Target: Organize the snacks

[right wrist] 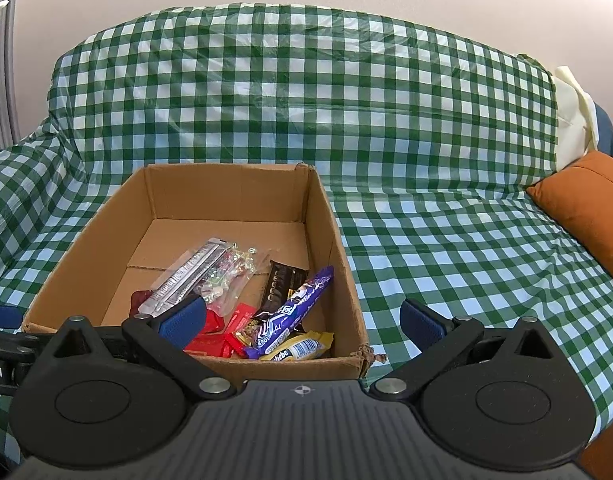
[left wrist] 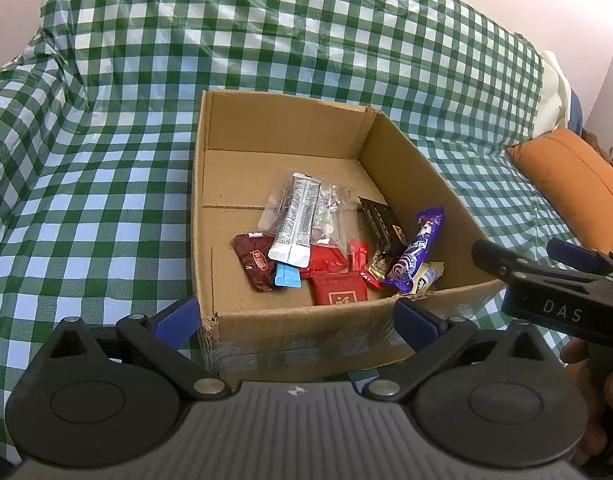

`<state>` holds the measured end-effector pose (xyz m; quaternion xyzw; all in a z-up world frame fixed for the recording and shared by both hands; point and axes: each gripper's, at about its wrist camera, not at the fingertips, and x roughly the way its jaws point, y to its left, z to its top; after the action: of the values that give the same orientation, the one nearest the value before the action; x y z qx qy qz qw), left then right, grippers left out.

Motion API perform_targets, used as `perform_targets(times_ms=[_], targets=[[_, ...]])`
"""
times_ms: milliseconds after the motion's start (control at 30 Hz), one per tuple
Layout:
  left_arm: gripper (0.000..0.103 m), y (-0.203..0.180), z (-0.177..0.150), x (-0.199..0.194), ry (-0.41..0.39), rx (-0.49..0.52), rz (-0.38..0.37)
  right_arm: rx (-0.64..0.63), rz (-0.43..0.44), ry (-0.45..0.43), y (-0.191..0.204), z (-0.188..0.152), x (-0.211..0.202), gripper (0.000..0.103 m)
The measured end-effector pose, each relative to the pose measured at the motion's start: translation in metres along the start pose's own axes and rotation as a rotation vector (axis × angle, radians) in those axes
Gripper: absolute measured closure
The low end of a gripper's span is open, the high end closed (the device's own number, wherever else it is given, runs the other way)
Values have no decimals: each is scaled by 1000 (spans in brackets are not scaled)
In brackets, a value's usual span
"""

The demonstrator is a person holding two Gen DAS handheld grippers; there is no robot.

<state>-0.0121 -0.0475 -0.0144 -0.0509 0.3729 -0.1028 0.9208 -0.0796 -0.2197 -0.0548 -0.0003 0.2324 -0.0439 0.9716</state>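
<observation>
**Snacks gathered in the open box**

An open brown cardboard box (left wrist: 410, 184) sits on a green-and-white checked cloth (left wrist: 106, 152) covering a sofa. Inside, a pile of wrapped snacks fills its near half. A long purple bar wrapper (right wrist: 294, 312) lies diagonally, its far end tilted up toward the right wall; a silver-white sachet (left wrist: 296, 222) runs lengthwise, front to back. The left gripper (left wrist: 298, 312) and right gripper (right wrist: 302, 320) both hover spread wide, holding nothing.

Left tool (left wrist: 296, 322) and right tool (right wrist: 302, 322) both spread wide, gripping nothing.
</observation>
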Motion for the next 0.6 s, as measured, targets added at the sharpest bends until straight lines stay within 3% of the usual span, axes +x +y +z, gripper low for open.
perform_targets(times_ms=[600], targets=[[0, 0, 0, 0, 3, -9, 1, -15, 6, -4, 1, -1, 1, 1]])
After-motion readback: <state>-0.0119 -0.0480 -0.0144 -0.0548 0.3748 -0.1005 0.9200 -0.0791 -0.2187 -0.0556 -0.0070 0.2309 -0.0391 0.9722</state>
